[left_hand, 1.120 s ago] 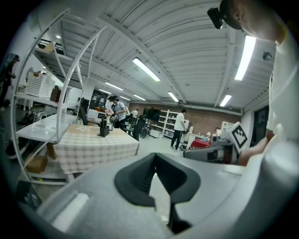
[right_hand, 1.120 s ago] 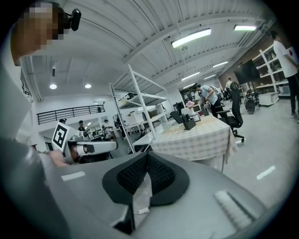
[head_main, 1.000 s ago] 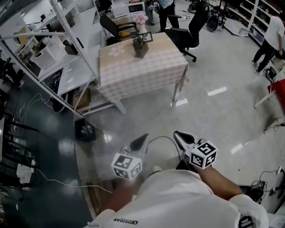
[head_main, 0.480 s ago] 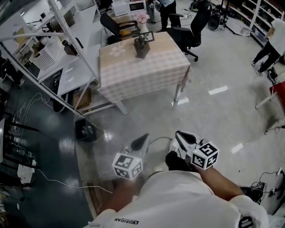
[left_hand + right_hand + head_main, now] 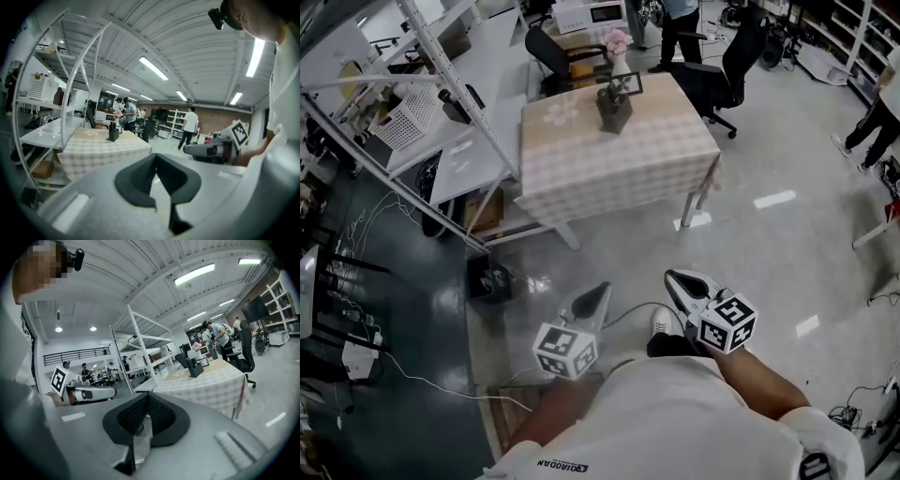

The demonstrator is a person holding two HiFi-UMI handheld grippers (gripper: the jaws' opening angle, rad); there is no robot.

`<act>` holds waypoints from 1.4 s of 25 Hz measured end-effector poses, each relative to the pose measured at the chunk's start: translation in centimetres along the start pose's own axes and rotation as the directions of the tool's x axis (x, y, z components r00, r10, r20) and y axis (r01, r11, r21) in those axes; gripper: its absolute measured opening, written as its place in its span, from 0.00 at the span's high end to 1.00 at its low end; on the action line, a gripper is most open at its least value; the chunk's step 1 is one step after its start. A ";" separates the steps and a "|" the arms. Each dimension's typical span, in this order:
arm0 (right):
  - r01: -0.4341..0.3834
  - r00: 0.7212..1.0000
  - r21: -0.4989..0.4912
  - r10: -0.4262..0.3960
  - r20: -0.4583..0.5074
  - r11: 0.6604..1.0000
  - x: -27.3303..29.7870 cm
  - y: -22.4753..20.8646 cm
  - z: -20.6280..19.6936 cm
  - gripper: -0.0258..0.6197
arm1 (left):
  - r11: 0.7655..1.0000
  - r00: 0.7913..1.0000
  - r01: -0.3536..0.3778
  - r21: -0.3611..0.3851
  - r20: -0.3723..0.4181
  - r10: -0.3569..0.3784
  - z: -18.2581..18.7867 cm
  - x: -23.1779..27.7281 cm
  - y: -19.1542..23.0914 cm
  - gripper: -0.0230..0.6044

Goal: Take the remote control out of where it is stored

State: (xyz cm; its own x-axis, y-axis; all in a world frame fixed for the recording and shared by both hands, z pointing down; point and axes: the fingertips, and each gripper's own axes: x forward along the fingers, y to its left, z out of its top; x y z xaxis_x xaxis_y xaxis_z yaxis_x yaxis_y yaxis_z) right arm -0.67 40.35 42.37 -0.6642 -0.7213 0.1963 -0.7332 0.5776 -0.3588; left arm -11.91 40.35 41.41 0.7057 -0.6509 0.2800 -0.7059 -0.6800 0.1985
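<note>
Room: large workshop with a glossy grey floor. White shelving rack (image 5: 441, 66) runs along the upper left of the head view; other people stand at the top and right edges.

Table (image 5: 619, 159) with a checked cloth sits at upper centre, well apart from the person. On it: a dark upright holder (image 5: 615, 109), and behind that a small frame and a vase of pink flowers (image 5: 619, 42). A black office chair (image 5: 727, 66) stands just to the right of the table.

Remote control: not made out in any view. Judgement: the dark holder is the likeliest storage place, but at this range its contents are too small to tell.

Left gripper (image 5: 602, 289), lower centre of the head view, close to the body: jaws together, nothing between them.
Right gripper (image 5: 675, 278), beside it: jaws likewise pressed together and empty. Both point roughly toward the table.

Step in hand (judgement): approach. No reach or grasp has begun.

Next move calls for:
- closing the gap to the table until the holder is within reach
- confirming that the remote is in it
- parting one gripper's jaws before lowering over the holder's top
- possibly steadying the holder with the other gripper, since it looks light and could tip
</note>
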 end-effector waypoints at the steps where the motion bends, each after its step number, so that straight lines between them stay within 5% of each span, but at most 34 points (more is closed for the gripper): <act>1: -0.006 1.000 -0.009 0.006 0.011 1.000 0.7 -0.7 0.7 0.95 | 1.000 1.000 -0.006 0.006 0.005 0.006 0.5 0.8 0.6 0.96; 20: -0.009 0.998 0.021 0.007 0.055 1.000 6.2 -16.2 8.8 0.95 | 1.000 1.000 0.002 0.018 0.000 -0.002 8.6 17.2 5.4 0.96; 35: -0.012 0.999 0.058 0.009 0.041 0.998 7.6 -20.3 8.6 0.95 | 0.999 0.998 -0.012 0.030 -0.053 0.014 8.7 21.2 7.0 0.96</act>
State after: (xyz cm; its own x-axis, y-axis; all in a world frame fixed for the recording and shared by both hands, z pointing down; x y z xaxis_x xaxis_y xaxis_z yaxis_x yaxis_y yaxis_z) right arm 10.44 19.85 43.33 -0.6646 -0.7309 0.1552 -0.7156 0.5629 -0.4136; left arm -1.31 18.85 40.53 0.6917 -0.6411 0.3323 -0.7122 -0.6818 0.1671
